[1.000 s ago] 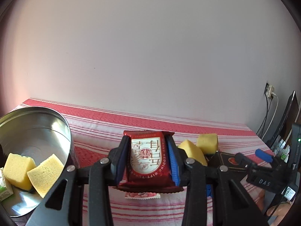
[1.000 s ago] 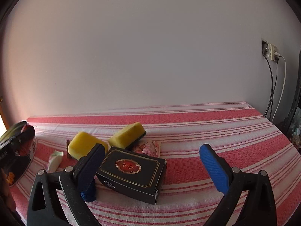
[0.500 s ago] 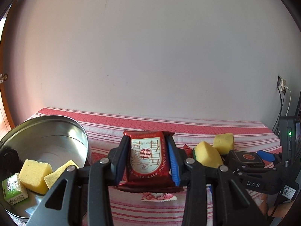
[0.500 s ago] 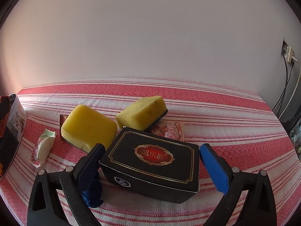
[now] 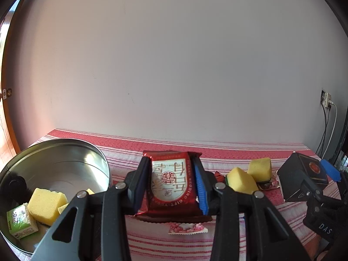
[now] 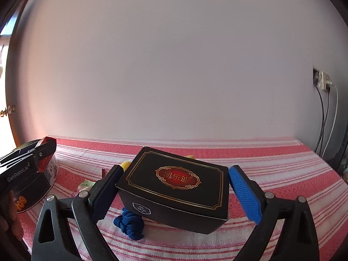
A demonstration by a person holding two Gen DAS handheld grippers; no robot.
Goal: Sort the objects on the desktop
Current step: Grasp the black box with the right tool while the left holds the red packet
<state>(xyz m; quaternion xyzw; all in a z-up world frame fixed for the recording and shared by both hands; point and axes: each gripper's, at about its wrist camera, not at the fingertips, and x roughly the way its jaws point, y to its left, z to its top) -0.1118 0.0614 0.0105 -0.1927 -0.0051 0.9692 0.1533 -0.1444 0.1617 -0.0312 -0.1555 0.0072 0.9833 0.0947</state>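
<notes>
Lifted since a moment ago, the black box [image 6: 174,187] now hangs tilted above the striped bench [image 6: 282,174], pinched by the right tool [image 6: 174,193]. Left tool [image 5: 171,187] stays pressed on the red snack packet [image 5: 170,184], just beside the metal tin [image 5: 65,165] at the bench's left edge, which holds yellow sponges [image 5: 45,202].

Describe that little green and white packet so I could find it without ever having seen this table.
Start at the round metal tin on the left end of the red striped tablecloth. Inside it, nearest the camera, lies the green and white packet, touching a yellow sponge cube. It is the only printed, wrapped thing in the tin.
</notes>
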